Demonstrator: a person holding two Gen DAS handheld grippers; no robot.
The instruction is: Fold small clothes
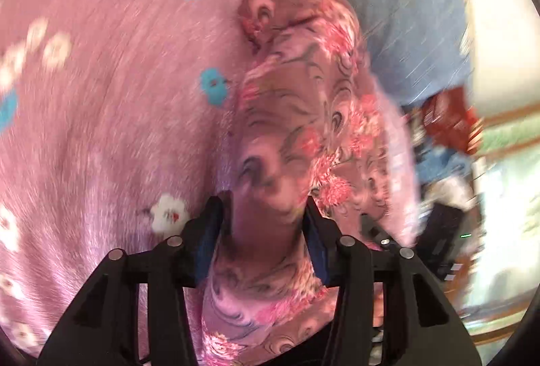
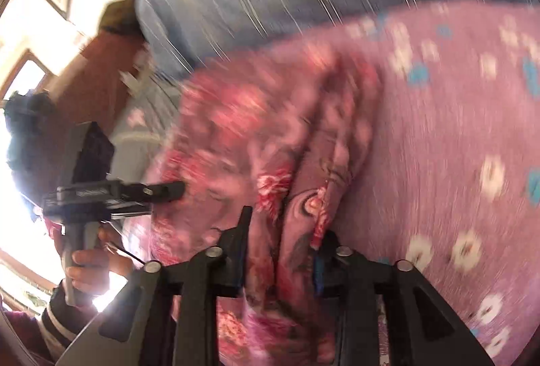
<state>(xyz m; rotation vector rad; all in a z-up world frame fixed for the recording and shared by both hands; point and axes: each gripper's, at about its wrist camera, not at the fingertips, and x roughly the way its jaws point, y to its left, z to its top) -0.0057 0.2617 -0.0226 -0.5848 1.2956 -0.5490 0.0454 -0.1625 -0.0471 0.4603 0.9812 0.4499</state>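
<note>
Your left tongs [image 1: 265, 214] stand with their jaws apart, and a bunched stretch of the floral garment [image 1: 303, 116] passes between them; the blue pads [image 1: 206, 244] sit on either side of the cloth, but the picture is too blurred to tell whether they press on it. Your right tongs [image 2: 281, 231] are likewise apart, with a fold of the same garment running up between the two black fingers [image 2: 241, 231]; there too the blur hides whether the pads bite. The garment, pink and rose with swirled brown lines and red flower clusters, lies gathered in long ridges on the pink bedsheet [image 1: 101, 96], which is printed with white and turquoise flowers. In the left wrist view the cloth stretches away from your tongs toward a rounded, rolled end near the blue striped bedding [image 1: 388, 11] beyond the sheet. In the right wrist view you can see your left tongs from the side, their black tip against the edge of the garment, and your left hand [image 2: 87, 264] wrapped around the grey handle, with a striped sleeve cuff [image 2: 57, 318] below it. Bright window light washes out the far side of both views.
</note>
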